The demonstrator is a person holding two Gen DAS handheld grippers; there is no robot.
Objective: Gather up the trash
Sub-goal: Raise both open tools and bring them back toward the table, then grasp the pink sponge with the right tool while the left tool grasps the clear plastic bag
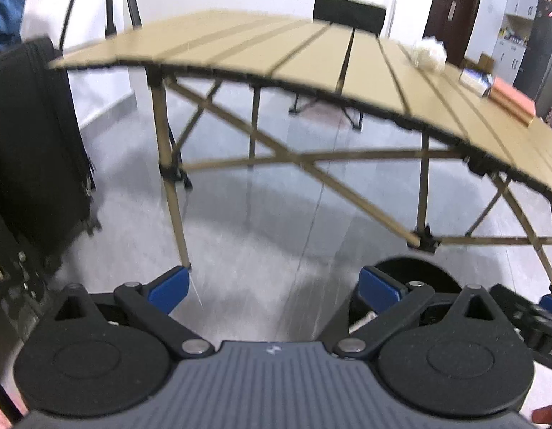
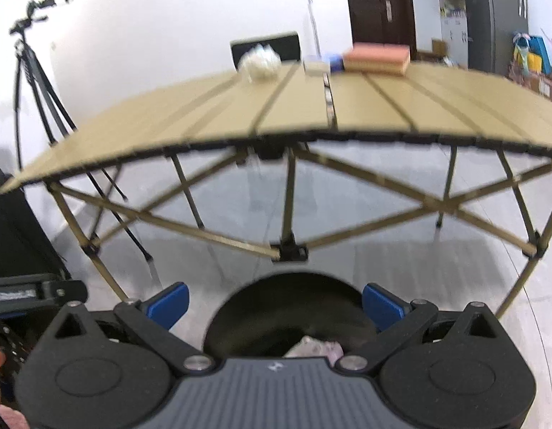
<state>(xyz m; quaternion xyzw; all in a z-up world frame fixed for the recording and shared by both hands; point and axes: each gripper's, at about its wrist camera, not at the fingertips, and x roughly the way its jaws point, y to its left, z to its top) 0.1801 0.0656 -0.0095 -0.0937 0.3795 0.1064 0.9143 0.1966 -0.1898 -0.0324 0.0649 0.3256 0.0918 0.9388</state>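
Nearest item: my right gripper [image 2: 274,304], blue pads spread wide with nothing between them, held directly over a black bin [image 2: 283,318] on the floor. Bin contents: at least one pale crumpled wad [image 2: 317,348] showing at the near edge; the rest of the inside is dark and I cannot tell what else lies there. My left gripper [image 1: 274,287] is likewise spread and empty, off to the left of the same bin, over bare grey floor. Remaining trash, as I judge it: a white crumpled ball [image 2: 259,60] near the far edge of the slatted folding table [image 2: 401,114], well apart from both grippers. Beside it sit a small box [image 2: 316,66] and an orange book [image 2: 378,58], which I take to be keepers, not trash. Risks from here: both views are blurred, so a fast reach could place the pads badly and nudge the light ball off the far edge; a wide sweep could catch the box; the slat gaps could snag a pad; and lifting from below, I could knock the table's near edge.
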